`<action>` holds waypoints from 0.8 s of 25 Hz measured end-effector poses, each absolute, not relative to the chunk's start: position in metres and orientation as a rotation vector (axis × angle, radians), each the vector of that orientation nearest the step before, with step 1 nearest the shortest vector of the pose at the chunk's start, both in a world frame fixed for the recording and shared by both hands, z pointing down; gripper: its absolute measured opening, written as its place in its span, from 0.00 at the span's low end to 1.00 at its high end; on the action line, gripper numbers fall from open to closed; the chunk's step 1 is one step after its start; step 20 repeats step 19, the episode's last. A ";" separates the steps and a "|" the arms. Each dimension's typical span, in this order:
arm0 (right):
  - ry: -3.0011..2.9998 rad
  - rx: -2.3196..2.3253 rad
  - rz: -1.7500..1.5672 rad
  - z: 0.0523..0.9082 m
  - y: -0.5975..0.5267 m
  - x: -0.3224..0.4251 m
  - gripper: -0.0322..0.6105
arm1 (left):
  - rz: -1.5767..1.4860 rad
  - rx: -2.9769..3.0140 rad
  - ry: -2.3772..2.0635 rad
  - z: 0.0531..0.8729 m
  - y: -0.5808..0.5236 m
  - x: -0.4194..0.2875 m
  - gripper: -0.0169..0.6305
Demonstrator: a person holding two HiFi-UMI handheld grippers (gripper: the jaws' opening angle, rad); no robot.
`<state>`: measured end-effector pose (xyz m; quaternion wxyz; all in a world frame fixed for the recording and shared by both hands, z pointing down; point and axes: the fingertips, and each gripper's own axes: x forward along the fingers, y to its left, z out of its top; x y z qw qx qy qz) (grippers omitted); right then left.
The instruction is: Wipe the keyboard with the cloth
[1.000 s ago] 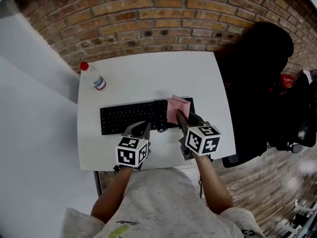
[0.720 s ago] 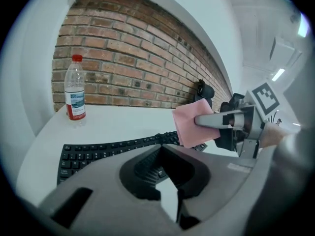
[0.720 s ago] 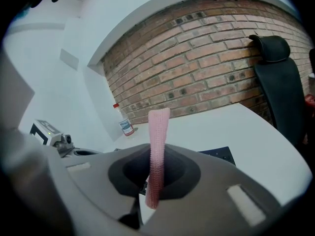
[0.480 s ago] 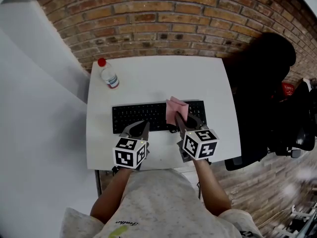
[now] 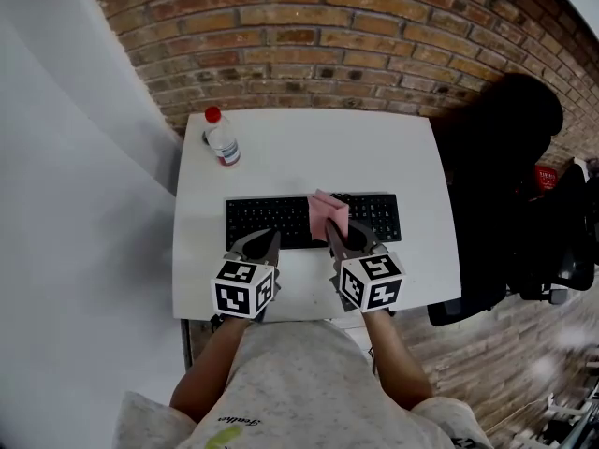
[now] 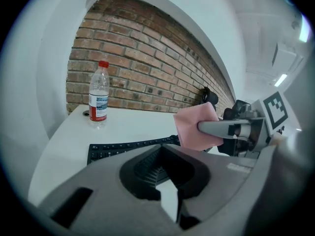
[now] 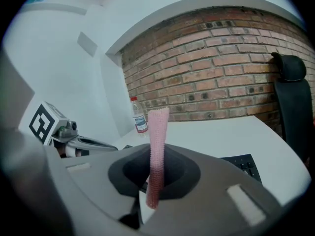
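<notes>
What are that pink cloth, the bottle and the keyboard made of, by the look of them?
The pink cloth looks like soft matte fabric: a fine knitted or woven texture shows along its edge. The bottle is probably clear glossy plastic, as you can see through it, with a red cap. The keyboard is likely hard black plastic with a dull finish.

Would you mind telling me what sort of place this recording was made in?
Probably an office or workroom: a white desk with a black keyboard on it, a black office chair beside it, and a bare brick wall behind.
</notes>
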<state>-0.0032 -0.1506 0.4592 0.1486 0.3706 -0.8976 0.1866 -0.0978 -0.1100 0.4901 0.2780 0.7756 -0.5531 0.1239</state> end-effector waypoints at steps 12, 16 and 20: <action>-2.575 1.059 0.531 0.462 -0.145 -0.004 0.08 | 0.329 2.085 -1.474 0.492 -0.108 -0.096 0.02; -2.574 1.058 0.533 0.464 -0.144 -0.003 0.08 | 0.332 2.084 -1.472 0.494 -0.106 -0.095 0.02; -2.573 1.060 0.536 0.464 -0.143 -0.002 0.08 | 0.335 2.083 -1.471 0.495 -0.104 -0.093 0.02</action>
